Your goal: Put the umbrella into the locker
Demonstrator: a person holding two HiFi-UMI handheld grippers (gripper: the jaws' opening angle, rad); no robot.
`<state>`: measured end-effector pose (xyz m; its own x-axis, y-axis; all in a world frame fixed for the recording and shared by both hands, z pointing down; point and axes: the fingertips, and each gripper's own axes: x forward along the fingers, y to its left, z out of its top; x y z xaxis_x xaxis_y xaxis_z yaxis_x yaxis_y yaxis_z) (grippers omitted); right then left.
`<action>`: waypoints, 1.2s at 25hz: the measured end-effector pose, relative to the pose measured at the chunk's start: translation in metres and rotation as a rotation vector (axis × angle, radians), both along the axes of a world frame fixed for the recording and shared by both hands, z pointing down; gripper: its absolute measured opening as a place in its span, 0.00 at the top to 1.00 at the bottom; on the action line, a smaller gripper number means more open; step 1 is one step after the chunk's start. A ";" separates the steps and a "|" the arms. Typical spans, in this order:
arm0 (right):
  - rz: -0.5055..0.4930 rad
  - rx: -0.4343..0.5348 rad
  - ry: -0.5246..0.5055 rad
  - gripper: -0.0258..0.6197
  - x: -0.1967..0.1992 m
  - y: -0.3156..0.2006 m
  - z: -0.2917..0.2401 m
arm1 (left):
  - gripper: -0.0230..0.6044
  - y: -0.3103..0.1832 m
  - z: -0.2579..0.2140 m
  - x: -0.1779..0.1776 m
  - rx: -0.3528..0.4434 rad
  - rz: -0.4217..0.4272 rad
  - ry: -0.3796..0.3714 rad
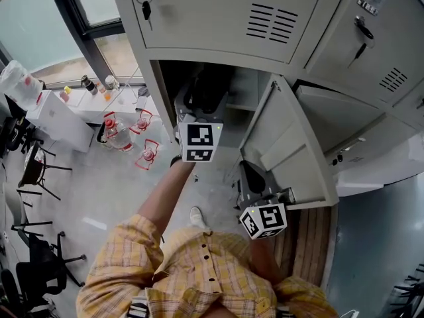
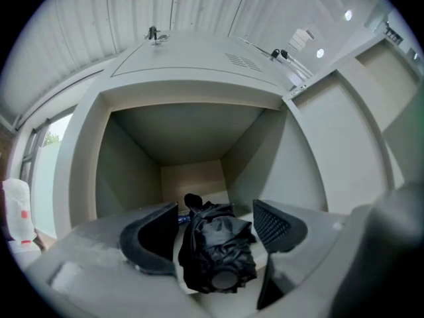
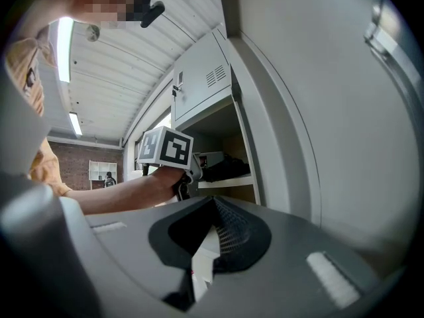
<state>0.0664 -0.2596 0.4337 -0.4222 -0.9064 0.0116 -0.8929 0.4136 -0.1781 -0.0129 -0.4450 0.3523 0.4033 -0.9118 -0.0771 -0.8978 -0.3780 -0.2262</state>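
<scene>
A person in a yellow checked shirt (image 1: 199,270) stands facing an open locker compartment (image 2: 129,171), with a gripper in each hand. Left of the compartment and lower down, water bottles (image 1: 122,136) with red handles stand in a cluster.

The left gripper (image 2: 214,207) points level into the compartment mouth. Its 2 jaws are spread wide and released, pressing on nothing. Between them, on the compartment's base near its front edge, lies the umbrella (image 2: 218,247). It is black and folded short, with loosely bunched fabric and 1 round end facing outward. It rests there on its own, so it looks already delivered.

Right of the compartment, its door (image 1: 288,144) hangs open. The right gripper (image 3: 212,207) sits close beside the door, its jaws clenched tip to tip on nothing.

The umbrella is probably light, with a stiff shaft under soft, slippery cloth that would shift in a pinch. A hold across the thick middle of the bundle, or on the hard round end, seems surest.

Only the left gripper view shows the jaws standing apart on either side of the cloth. In the head view the left gripper's marker cube (image 1: 199,142) covers most of the umbrella, leaving just a dark shape inside the compartment. The right gripper view alone gives the side angle, with the umbrella lying flat in the compartment beyond the left gripper.
</scene>
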 end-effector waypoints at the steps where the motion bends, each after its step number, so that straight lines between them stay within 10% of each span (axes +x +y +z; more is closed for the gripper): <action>1: -0.004 0.001 0.001 0.96 -0.001 0.001 0.000 | 0.40 0.004 0.000 -0.001 0.000 0.001 0.002; 8: -0.027 0.012 0.004 0.96 -0.008 0.008 -0.004 | 0.41 0.037 0.004 -0.006 -0.018 0.007 0.017; 24: -0.045 0.023 0.006 0.96 -0.016 0.023 -0.009 | 0.99 0.138 0.032 -0.021 -0.059 0.028 0.159; 30: -0.047 0.026 0.026 0.96 -0.018 0.030 -0.010 | 0.99 0.167 0.042 -0.020 -0.070 0.037 0.142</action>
